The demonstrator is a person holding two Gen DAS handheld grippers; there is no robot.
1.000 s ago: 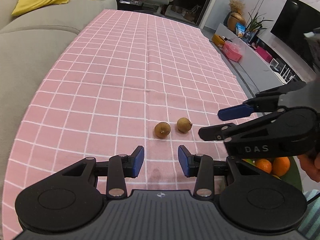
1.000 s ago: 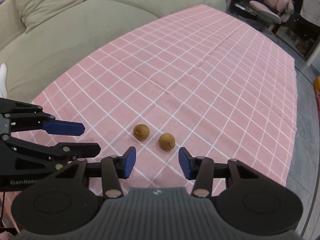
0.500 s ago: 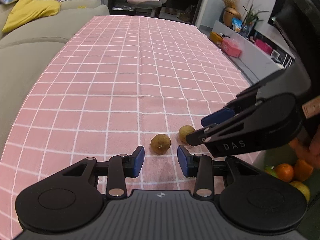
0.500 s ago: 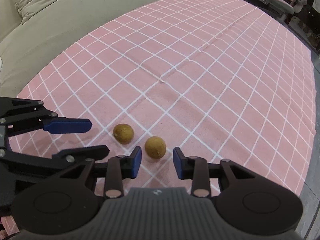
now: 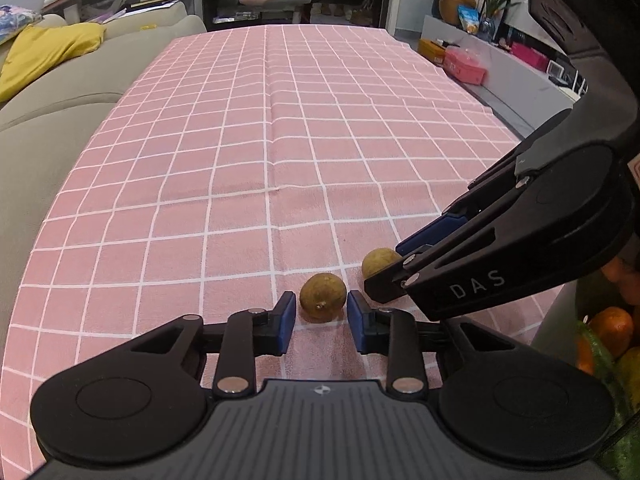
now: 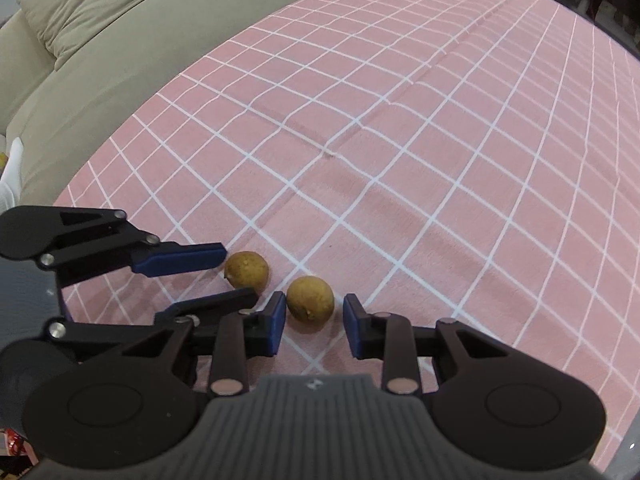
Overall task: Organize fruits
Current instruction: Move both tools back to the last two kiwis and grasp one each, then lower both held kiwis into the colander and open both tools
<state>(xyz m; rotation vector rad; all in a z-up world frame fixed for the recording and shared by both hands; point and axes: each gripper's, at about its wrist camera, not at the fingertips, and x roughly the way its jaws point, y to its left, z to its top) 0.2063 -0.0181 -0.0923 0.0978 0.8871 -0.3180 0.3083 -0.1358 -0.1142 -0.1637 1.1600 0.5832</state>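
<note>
Two brown fruits lie close together on the pink checked tabletop (image 5: pixel 240 160). The left hand-held gripper (image 5: pixel 321 316) has just been closing; its narrow jaws flank the left fruit (image 5: pixel 322 296), a slim gap each side. The right hand-held gripper (image 6: pixel 314 322) likewise has been closing around the right fruit (image 6: pixel 310 298), not pressing it

Left gripper (image 5: pixel 321 312) pitched down, jaws just closing, blue pads flanking a small brown fruit (image 5: pixel 322 297), slight gaps visible. Right gripper (image 6: pixel 315 317) likewise angled down, jaws just closing around the other fruit (image 6: pixel 310 298), pads not quite touching.
</note>
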